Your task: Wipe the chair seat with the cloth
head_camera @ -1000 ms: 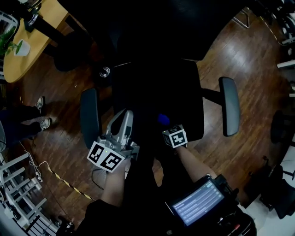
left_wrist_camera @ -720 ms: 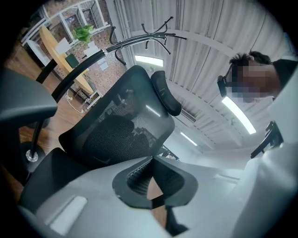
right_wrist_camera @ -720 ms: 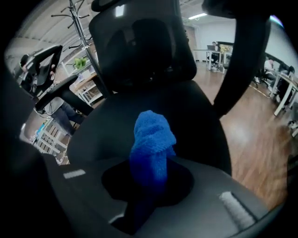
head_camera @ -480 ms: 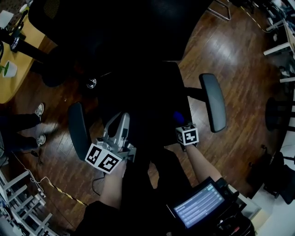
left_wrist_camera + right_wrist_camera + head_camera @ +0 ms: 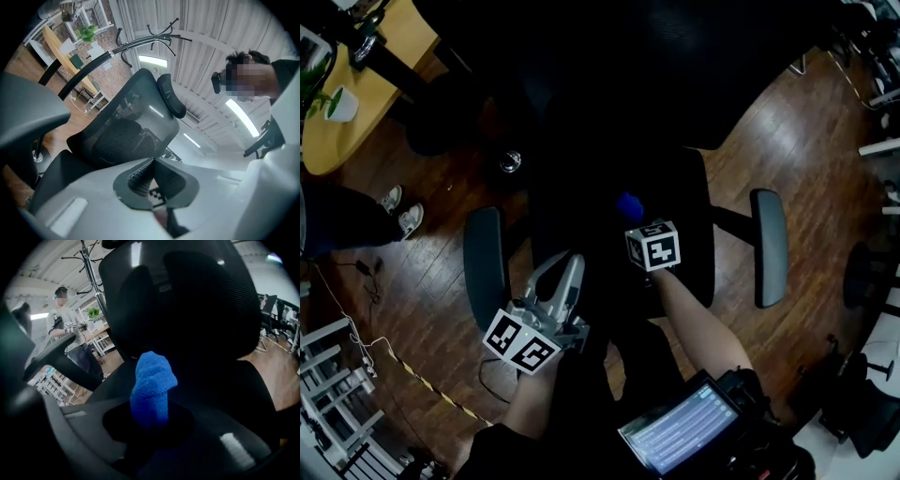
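Two grippers are attending the chair seat. The right gripper is clamping the blue cloth over the seat's middle. The left gripper is hanging aside, jaws together, empty. The cloth is appearing soft, light and compressible, and gripping its bunched end is suiting it.

I am looking down through the head camera from high above, facing steeply onto the chair seat and both armrests. The camera on the left tool is sitting low beside the seat, tilting upward at the backrest. The one on the right tool is hovering just over the seat, facing the backrest squarely, with the cloth close in front. Both tool cameras are sharing the backrest, and all three are sharing the chair.
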Demonstrator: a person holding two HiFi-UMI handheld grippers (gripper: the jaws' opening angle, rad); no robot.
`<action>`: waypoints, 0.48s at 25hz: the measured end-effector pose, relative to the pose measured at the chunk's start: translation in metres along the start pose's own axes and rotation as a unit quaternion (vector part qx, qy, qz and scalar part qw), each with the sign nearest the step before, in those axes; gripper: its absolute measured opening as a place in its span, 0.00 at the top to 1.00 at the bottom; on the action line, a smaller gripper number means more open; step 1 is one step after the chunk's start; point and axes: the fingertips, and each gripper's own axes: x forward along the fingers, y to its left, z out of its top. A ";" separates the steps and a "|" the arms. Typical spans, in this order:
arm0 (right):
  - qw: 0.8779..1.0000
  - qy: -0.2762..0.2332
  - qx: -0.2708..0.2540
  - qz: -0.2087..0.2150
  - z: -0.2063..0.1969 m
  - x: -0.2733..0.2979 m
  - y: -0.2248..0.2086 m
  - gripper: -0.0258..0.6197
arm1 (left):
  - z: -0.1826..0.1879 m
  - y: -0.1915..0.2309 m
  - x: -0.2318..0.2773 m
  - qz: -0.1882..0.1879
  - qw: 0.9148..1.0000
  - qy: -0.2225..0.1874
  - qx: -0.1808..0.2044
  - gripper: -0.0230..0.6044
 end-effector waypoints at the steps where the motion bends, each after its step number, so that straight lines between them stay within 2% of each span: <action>1: 1.000 -0.002 -0.004 0.012 0.018 0.015 0.010 0.88 | 0.001 0.003 -0.004 0.004 1.000 -0.001 -0.004 0.98; 5: 0.998 0.011 -0.021 0.057 0.066 0.075 0.044 0.88 | 0.012 0.013 -0.013 0.018 1.000 -0.012 -0.012 0.98; 9: 0.994 0.026 -0.011 0.106 0.080 0.129 0.086 0.88 | 0.019 0.020 -0.016 0.032 0.999 -0.029 -0.014 0.98; 12: 0.992 0.040 -0.029 0.118 0.083 0.162 0.109 0.88 | 0.020 0.028 -0.016 0.037 0.999 -0.034 -0.018 0.98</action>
